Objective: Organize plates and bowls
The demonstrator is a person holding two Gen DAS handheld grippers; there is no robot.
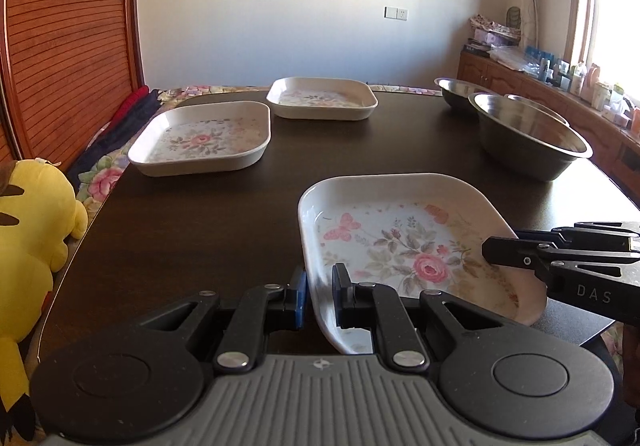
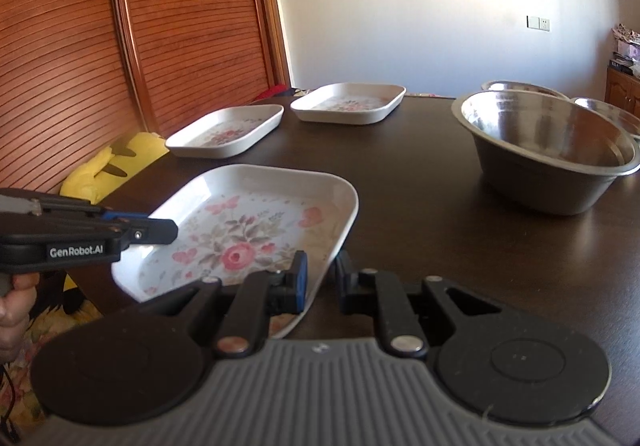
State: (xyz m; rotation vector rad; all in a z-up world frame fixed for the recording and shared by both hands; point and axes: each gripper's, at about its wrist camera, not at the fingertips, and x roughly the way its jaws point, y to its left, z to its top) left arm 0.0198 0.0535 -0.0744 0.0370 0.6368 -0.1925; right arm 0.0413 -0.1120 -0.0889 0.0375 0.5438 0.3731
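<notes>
A white square plate with a pink rose print [image 1: 404, 246] sits tilted at the near edge of the dark table; it also shows in the right wrist view [image 2: 248, 230]. My left gripper [image 1: 320, 300] is shut on its left rim, one finger each side. My right gripper [image 2: 322, 284] is shut on its right rim. Each gripper shows in the other's view, the right gripper [image 1: 496, 250] and the left gripper [image 2: 164, 232]. Two more floral plates lie further back, one at the left [image 1: 200, 139] and one behind it [image 1: 322, 97]. Steel bowls [image 1: 528, 135] stand at the right.
The dark table [image 1: 200, 230] has a yellow plush toy [image 1: 28, 230] beside its left edge. A slatted wooden door [image 2: 120, 25] is at the left. A cabinet with clutter [image 1: 560, 81] runs along the right wall under a window.
</notes>
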